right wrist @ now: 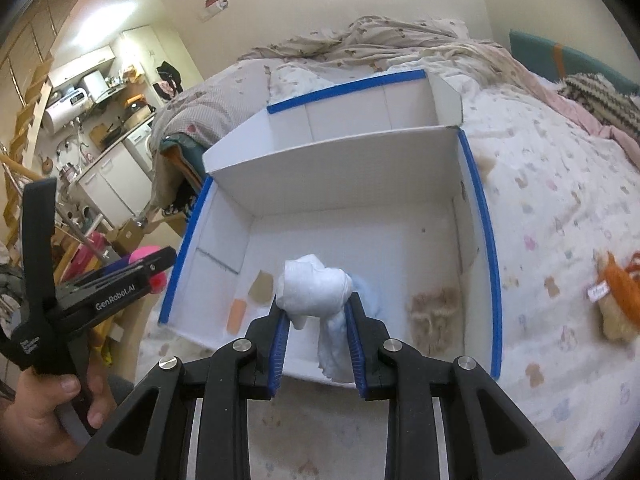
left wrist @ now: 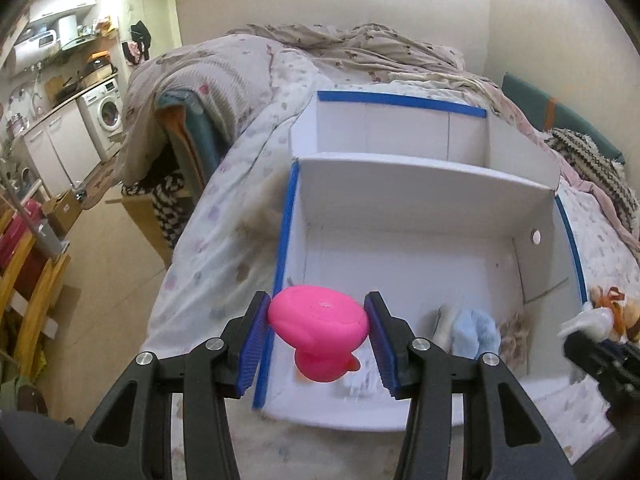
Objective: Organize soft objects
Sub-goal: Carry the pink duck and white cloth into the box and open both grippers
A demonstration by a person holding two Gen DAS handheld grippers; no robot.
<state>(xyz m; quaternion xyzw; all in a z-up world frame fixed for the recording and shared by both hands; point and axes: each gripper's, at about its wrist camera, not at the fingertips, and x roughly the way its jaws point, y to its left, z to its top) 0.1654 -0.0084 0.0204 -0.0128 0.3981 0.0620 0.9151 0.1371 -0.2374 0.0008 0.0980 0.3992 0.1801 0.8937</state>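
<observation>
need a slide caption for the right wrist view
Right gripper clamps a white fluffy cloth above the blue-edged white cardboard box on the bed.

Both views are evenly and warmly lit by indoor light. The brightest source is seen in the kitchen area [left wrist: 60, 12] at the upper left, where the ceiling glow is overexposed in the right wrist view. The white box [left wrist: 420, 216] is rendered with a bluish cast, and only soft shadows are cast inside its walls. Strong fisheye distortion is noted: straight box edges are bowed, and dark vignetting is present in all 4 corners. Motion blur is observed on the bedspread [right wrist: 560, 208] and on objects near the right edge of the left wrist view. The foreground is rendered fairly sharp.
</observation>
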